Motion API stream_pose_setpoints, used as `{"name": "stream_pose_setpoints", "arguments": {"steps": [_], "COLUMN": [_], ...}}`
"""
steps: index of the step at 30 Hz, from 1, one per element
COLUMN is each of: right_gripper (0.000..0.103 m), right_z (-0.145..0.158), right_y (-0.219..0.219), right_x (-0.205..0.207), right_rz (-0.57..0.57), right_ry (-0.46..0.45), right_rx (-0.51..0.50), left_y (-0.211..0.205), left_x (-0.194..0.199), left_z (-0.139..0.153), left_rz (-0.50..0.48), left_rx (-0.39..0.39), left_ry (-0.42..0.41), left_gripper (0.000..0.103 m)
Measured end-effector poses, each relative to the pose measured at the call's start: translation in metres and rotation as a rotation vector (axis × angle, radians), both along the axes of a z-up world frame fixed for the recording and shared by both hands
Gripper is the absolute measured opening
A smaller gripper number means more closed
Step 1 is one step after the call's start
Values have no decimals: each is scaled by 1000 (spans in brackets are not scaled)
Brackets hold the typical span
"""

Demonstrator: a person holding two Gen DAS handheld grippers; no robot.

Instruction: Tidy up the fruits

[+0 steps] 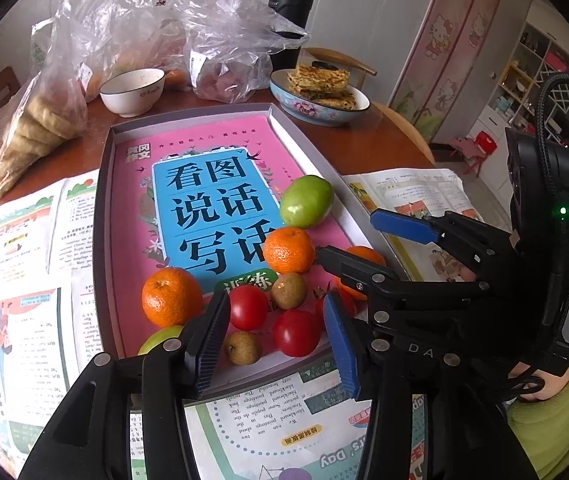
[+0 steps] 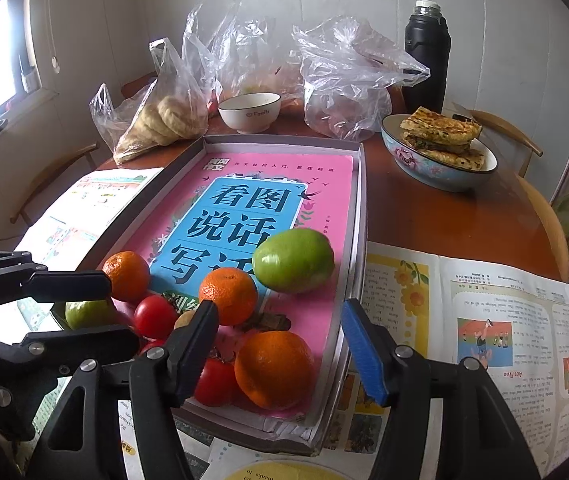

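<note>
A shallow grey tray (image 1: 102, 216) holds a pink book with fruit piled at its near end. There are oranges (image 1: 170, 296), red tomatoes (image 1: 296, 332), brown kiwis (image 1: 288, 290) and a large green fruit (image 1: 306, 202). A second green fruit (image 1: 160, 338) sits at the near left corner. My left gripper (image 1: 274, 344) hangs open above the tomatoes and kiwis and grips nothing. My right gripper (image 2: 280, 344) is open too, and its jaws straddle an orange (image 2: 274, 368) without pressing on it. In the right wrist view the left gripper (image 2: 122, 314) reaches in from the left.
Open picture books (image 2: 504, 320) lie around the tray on the round wooden table. Behind stand a white bowl (image 2: 249, 112), plastic bags of food (image 2: 164, 120), a black flask (image 2: 426, 56) and a dish of flatbreads (image 2: 440, 148). Wooden chairs ring the table.
</note>
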State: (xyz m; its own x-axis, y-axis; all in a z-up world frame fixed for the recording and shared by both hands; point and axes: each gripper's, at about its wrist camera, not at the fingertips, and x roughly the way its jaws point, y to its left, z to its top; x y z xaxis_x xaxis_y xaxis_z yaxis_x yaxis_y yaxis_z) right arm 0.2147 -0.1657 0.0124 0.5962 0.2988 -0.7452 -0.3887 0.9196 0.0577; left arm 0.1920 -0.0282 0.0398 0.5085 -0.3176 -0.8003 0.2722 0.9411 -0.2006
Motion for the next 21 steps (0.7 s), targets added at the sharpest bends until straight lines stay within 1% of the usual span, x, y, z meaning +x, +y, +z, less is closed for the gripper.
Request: {"name": "stream_pose_setpoints", "arguments": {"steps": [2, 5, 9, 11, 18, 21], "right_gripper": [64, 64, 65, 70, 78, 83], "right_z": [1, 4, 12, 18, 39, 47], "right_y": [-1, -4, -7, -8, -13, -14], "right_x": [-2, -5, -13, -19, -43, -56], "right_rz": [-6, -15, -21, -25, -42, -43], "right_ry": [-5, -17, -43, -64, -148, -181], "right_rx": [-2, 8, 23, 28, 62, 82], "left_y": [1, 2, 4, 5, 13, 16], "left_x": [-2, -6, -12, -15, -30, -37], "left_z": [1, 3, 7, 9, 13, 13], "left_rz": [3, 10, 23, 31, 69, 90], "left_rx": [2, 4, 12, 13, 28, 42], "left_ry": [-5, -12, -26, -33, -48, -59], "left_gripper": [51, 55, 58, 60, 68, 69]}}
